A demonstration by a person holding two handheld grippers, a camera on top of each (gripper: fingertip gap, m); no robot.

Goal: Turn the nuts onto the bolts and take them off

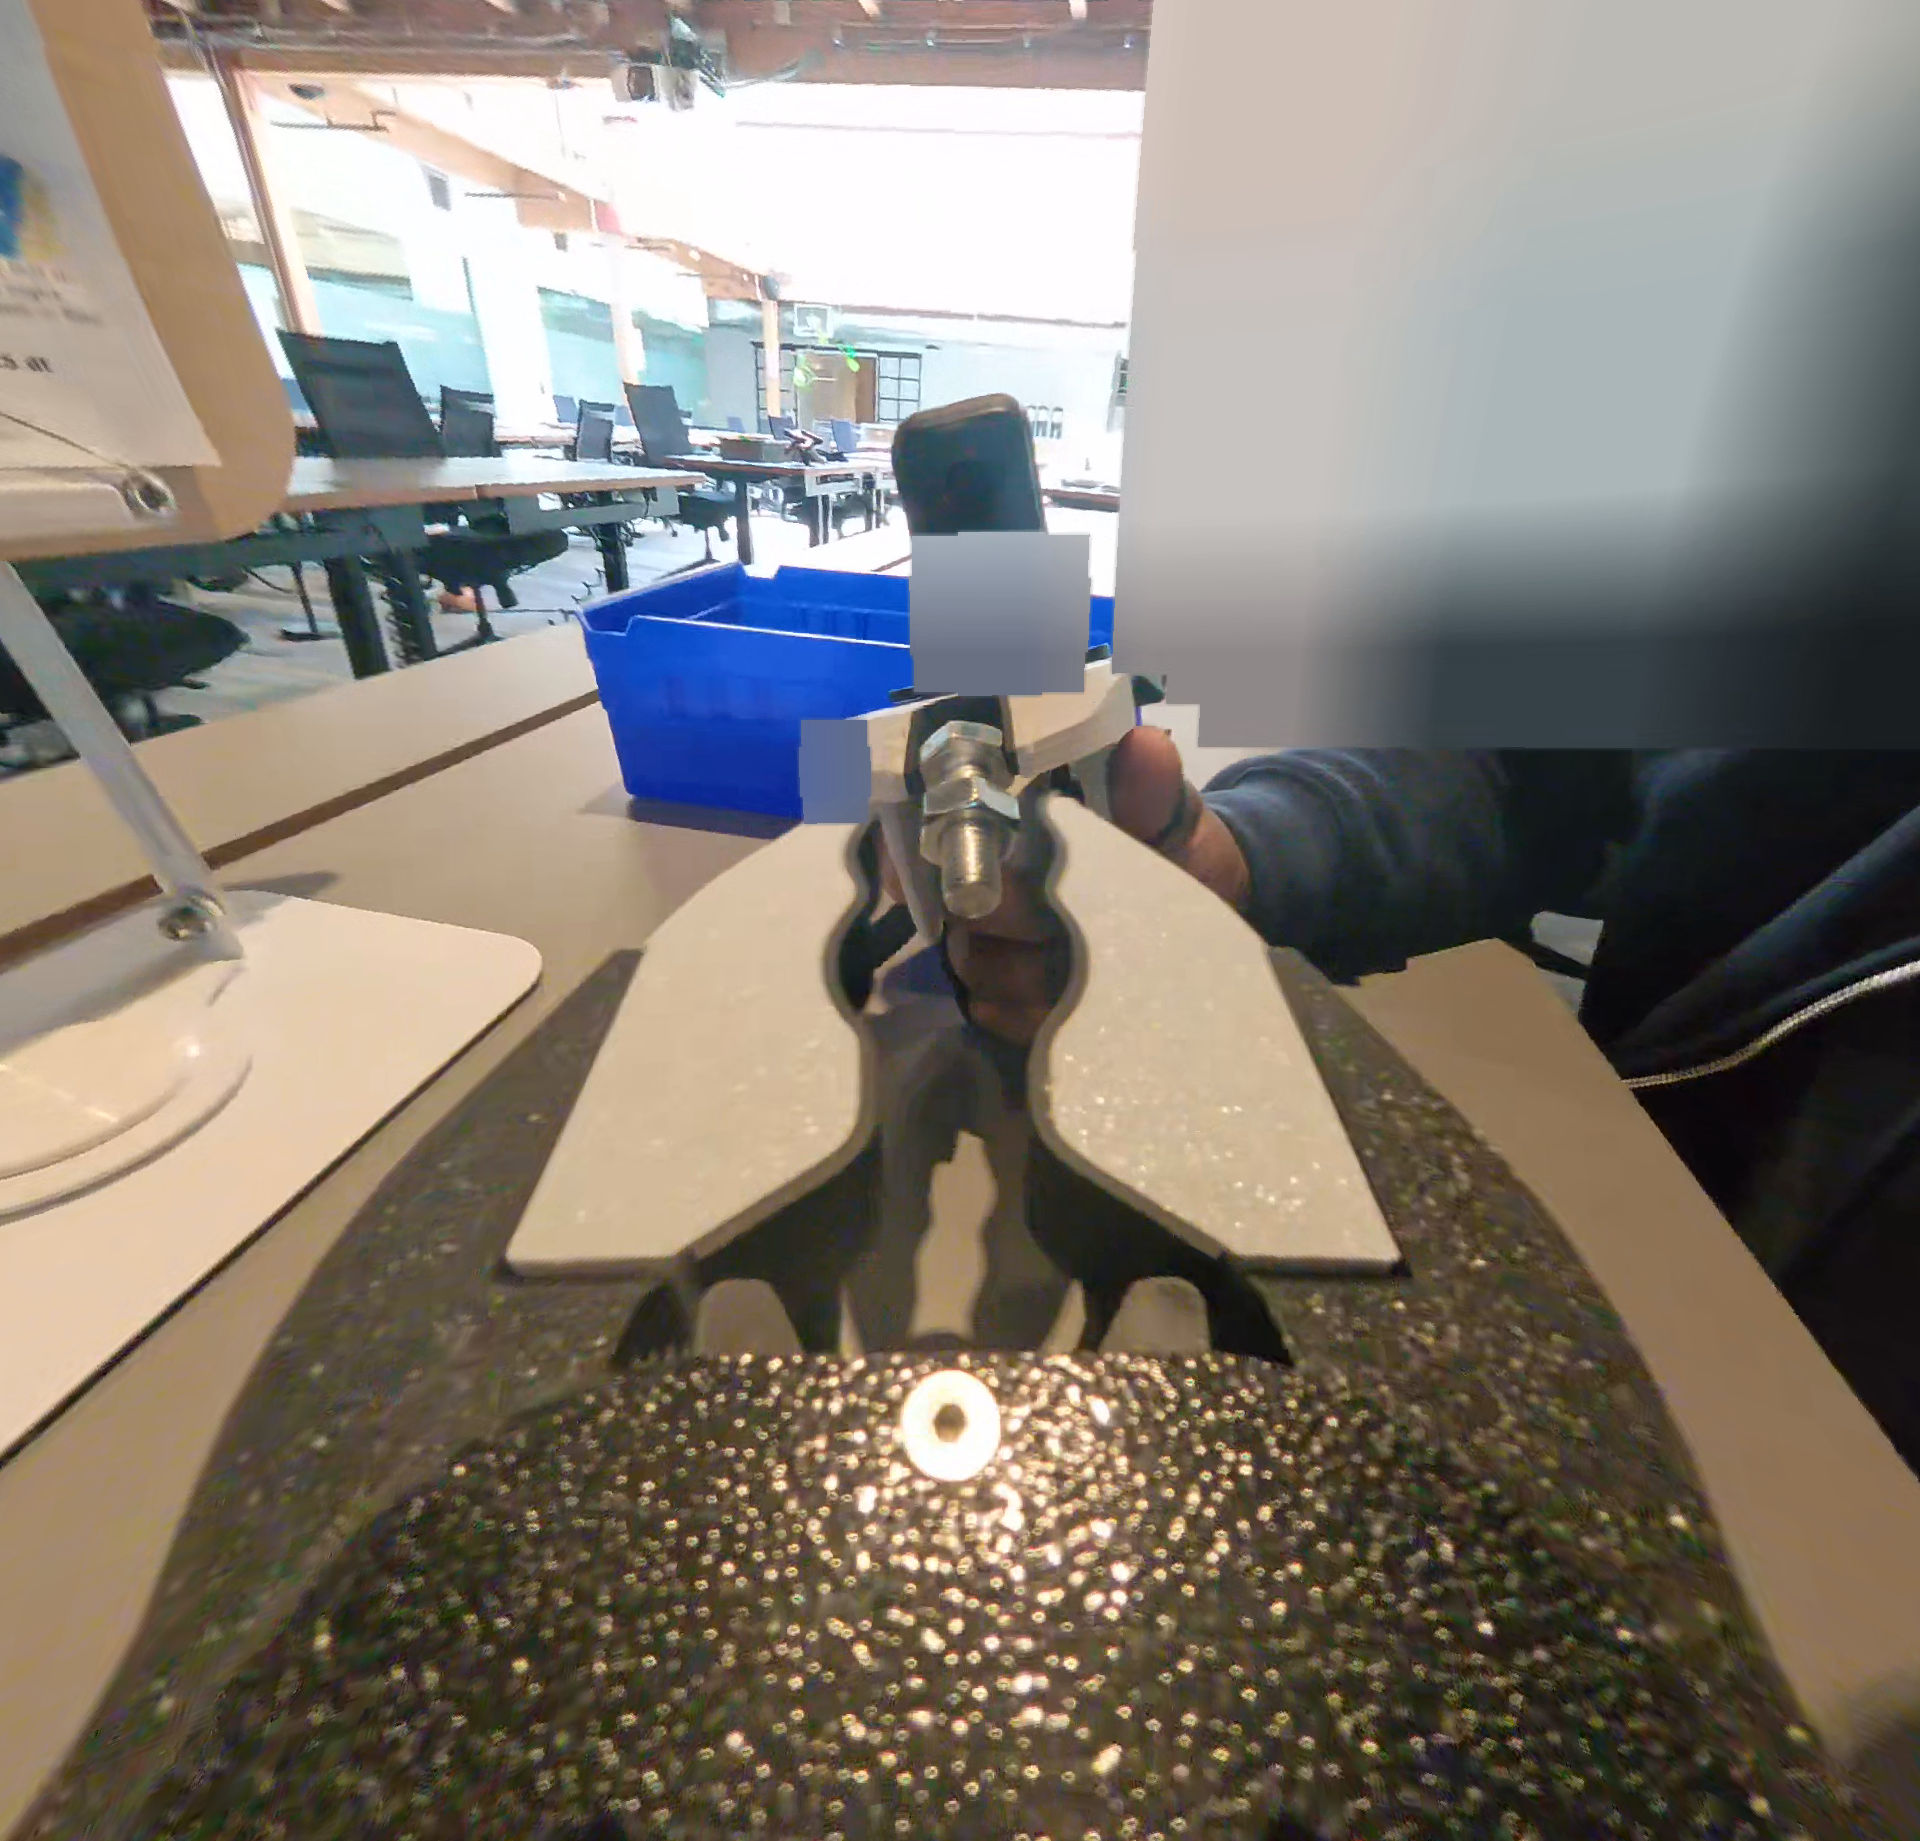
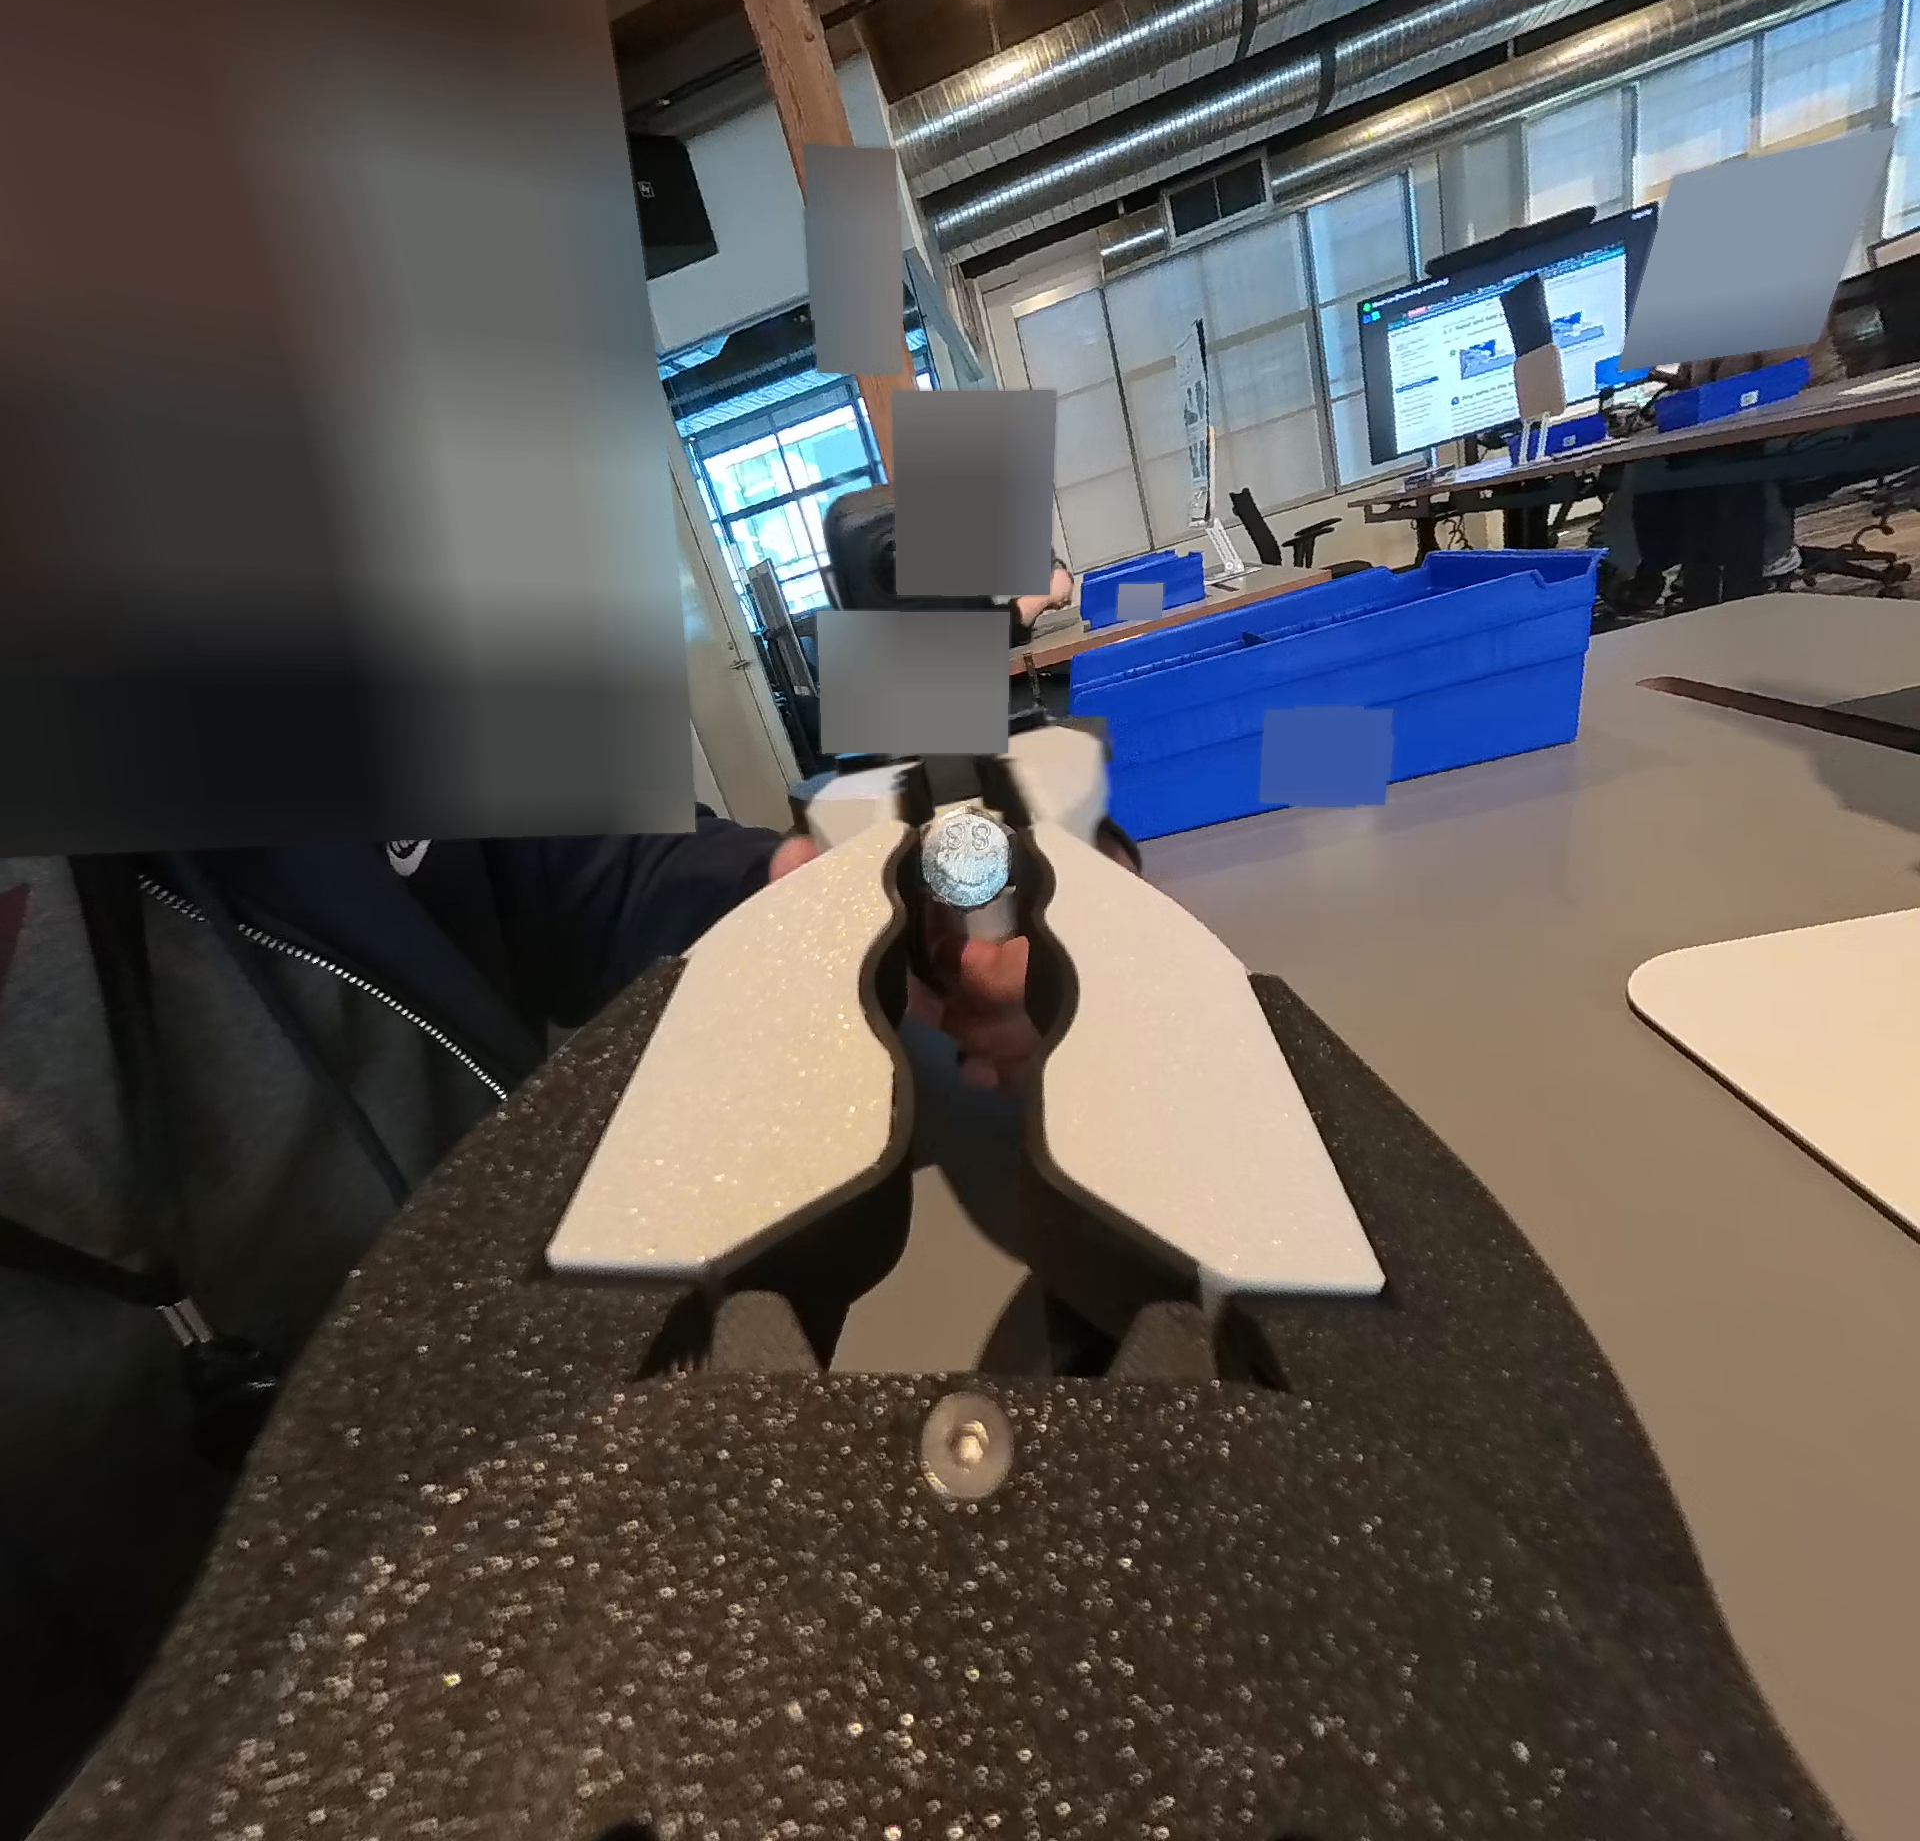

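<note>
Bolt dead centre in the left wrist view, held in the air above the grey table, threaded end pointing at my camera. Hex nut sits partway up the thread. Left gripper has its pale fingers on either side of the nut with only a narrow gap; I cannot tell whether the pads touch it. Beyond it, the right gripper is clamped on the far end of the bolt, with a hand in a dark sleeve behind it. Blue bin stands on the table behind, and a white base plate lies to the left.

Right wrist view: I see the bolt's round stamped head facing the lens, pinched between the right gripper's fingertips. Left gripper's pale fingers show just behind. Same blue bin stands off to the right.
</note>
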